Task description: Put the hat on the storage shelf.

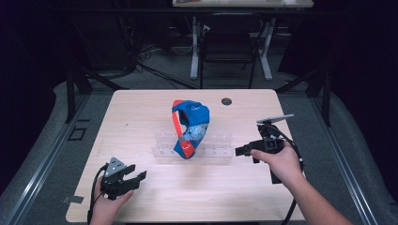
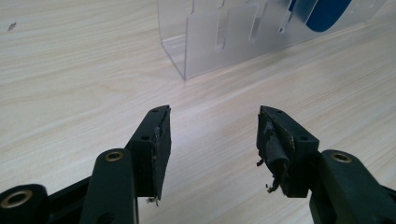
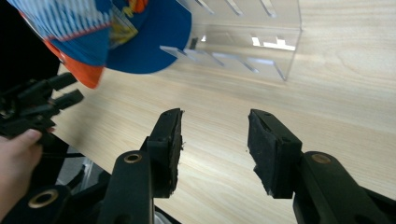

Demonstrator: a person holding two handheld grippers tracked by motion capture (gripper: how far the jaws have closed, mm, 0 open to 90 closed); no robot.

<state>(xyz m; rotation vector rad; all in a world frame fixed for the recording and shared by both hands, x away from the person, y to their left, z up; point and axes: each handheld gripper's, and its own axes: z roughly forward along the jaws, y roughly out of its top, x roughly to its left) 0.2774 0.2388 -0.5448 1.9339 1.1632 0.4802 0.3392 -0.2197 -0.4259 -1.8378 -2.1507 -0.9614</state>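
On the light wooden table [image 1: 155, 197] stands a clear acrylic rack [image 1: 211, 149] with slots, and a blue cap [image 1: 190, 129] with an orange brim edge sits on it, near the middle of the table; the cap rests in the left half of the rack, upright and a little tilted, with its open side toward the right; in the right gripper view the cap [image 3: 140, 42] appears at the upper left, hanging over the slotted rack [image 3: 261, 51], and a part of its inside shows a striped pattern; in the left gripper view the corner of the rack [image 2: 210, 42] is ahead of the jaws, with a bit of blue behind the plastic

The left gripper [image 1: 136, 177] is held low over the near left part of the table, well apart from the rack; its jaws stand open with nothing between them, only bare wood below, as the left gripper [image 2: 212, 135] view shows; the pads look worn and frayed at the edges

The right gripper [image 1: 240, 151] is at the right end of the rack, just beside it, pointing toward the cap; its jaws are also apart and empty in the right gripper [image 3: 215, 140] view; it does not touch the cap; the other hand with its gripper shows at the left edge of that view
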